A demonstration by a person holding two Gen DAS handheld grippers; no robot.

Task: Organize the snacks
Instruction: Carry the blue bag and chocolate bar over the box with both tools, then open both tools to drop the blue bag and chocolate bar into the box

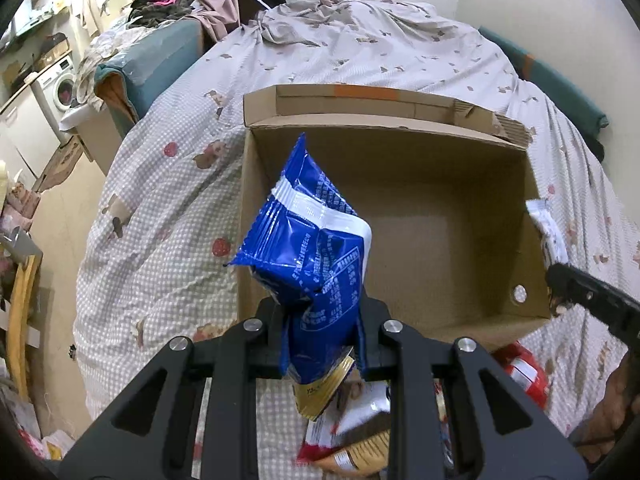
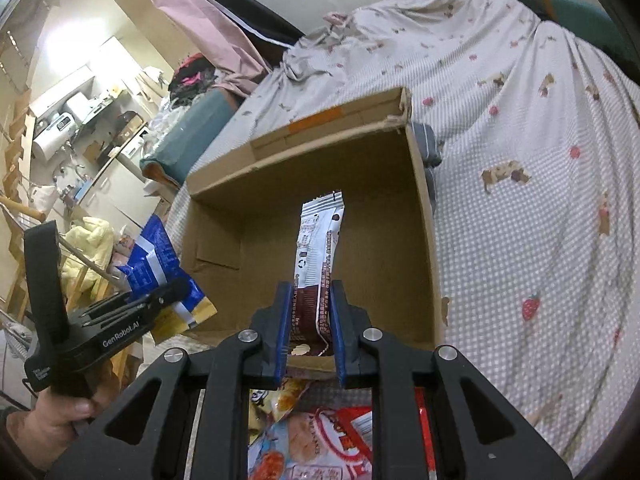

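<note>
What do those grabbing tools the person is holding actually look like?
Both are matte black frames with triangular cut-outs and round silver bolts. The right tongs end in blue pads. The left tongs, seen from the side, have a pistol-style handle, an upright black post and white "GenRobot.AI" lettering.

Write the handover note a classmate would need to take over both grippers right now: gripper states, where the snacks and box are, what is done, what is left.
Left gripper: shut on the blue snack bag, held above the box's near left corner.
Right gripper: shut on the white-and-brown snack bar, held over the box's near edge.
Cardboard box: open on the bed, no snacks visible inside.
Done: both snacks picked up.
Left: drop both in, then clear the snack pile in front of the box.
</note>
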